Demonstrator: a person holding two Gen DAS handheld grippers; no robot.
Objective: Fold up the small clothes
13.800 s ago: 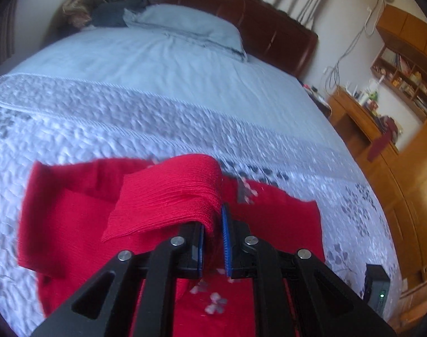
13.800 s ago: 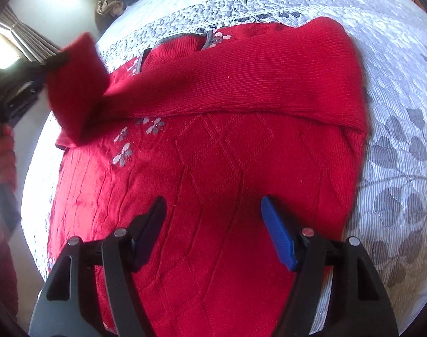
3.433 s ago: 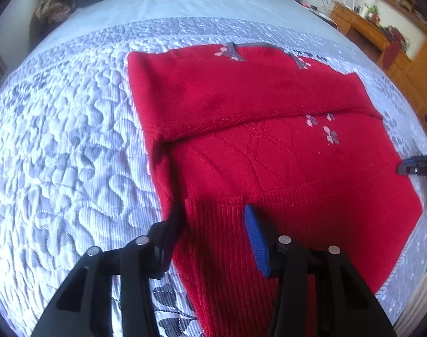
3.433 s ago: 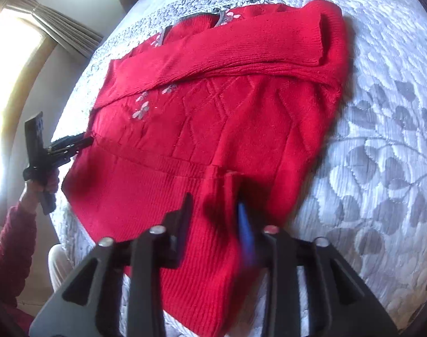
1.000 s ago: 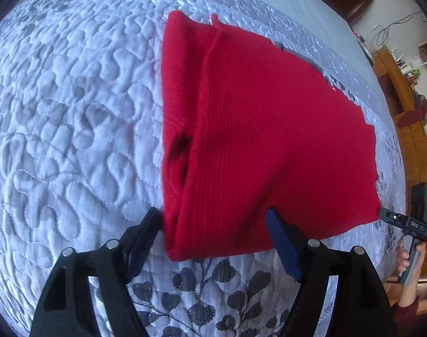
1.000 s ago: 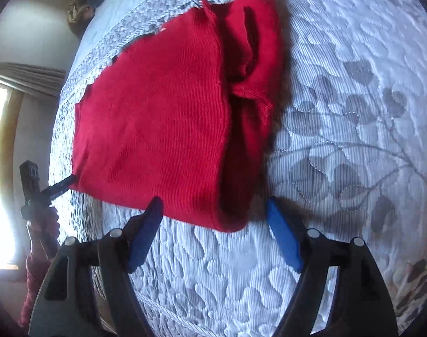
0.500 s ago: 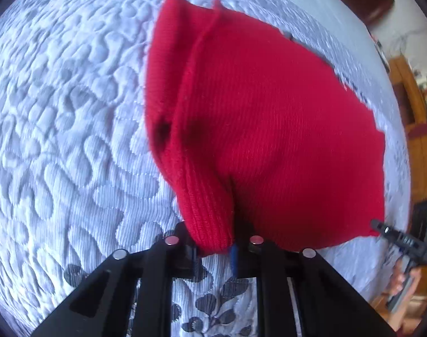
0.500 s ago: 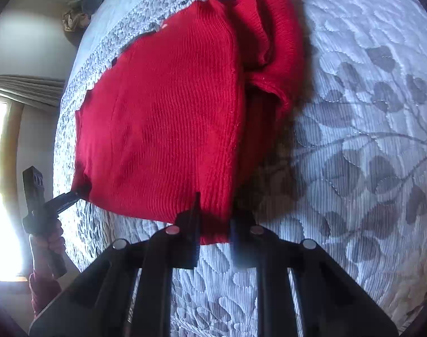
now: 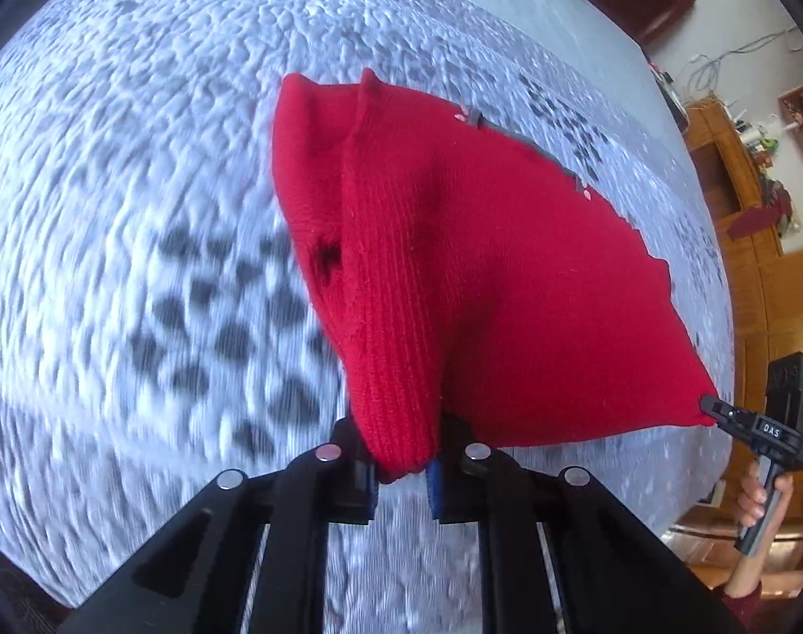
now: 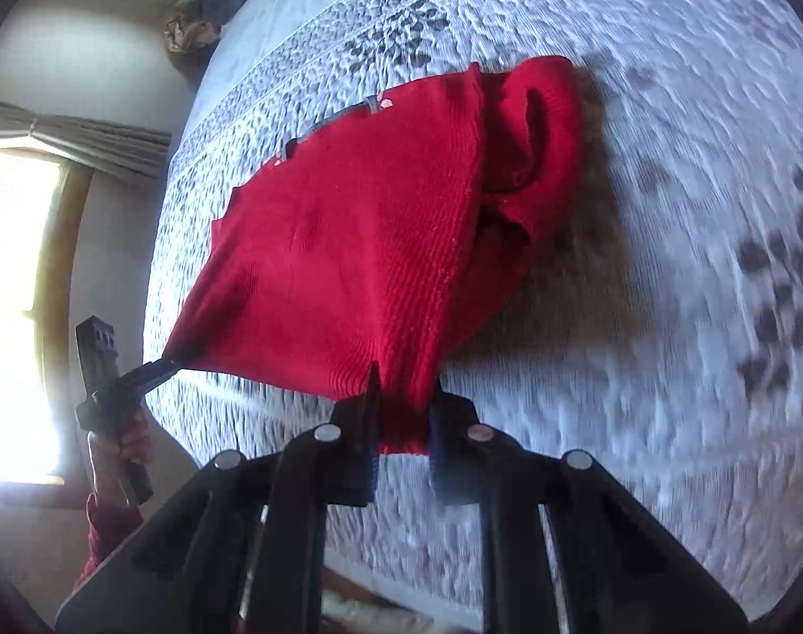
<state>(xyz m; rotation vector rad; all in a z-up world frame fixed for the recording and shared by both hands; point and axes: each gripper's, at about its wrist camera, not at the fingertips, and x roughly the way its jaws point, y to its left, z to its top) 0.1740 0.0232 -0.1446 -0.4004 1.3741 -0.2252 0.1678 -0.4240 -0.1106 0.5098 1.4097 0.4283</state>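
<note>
Left wrist view: left gripper [image 9: 401, 467] is clamped on the near left corner of the red sweater [image 9: 481, 274], knit bunched btwn the jaws, nothing loose. The sweater, already folded into a thick pad, is raised along its near edge and slopes down and away to the quilted bedspread [image 9: 137, 211], where its far edge w/ the grey trim seems to rest. Right gripper [image 9: 718, 409] pinches the other near corner, so the held hem runs taut side to side btwn the two tools; that hem is the long axis, and the rest of the sweater lies straight ahead of both. Right wrist view: right gripper [image 10: 401, 441] is closed on its corner of the sweater [image 10: 348, 253]; loose folded layers bulge on the sweater's right side, above the bedspread [image 10: 665, 317]. Left gripper [image 10: 166, 364] shows at the sweater's far left corner, gripping it. Judgement: both arms sit equally near the hem, so the next fold prob. means carrying that edge forward over the far edge, both hands level or the pad skews.
</note>
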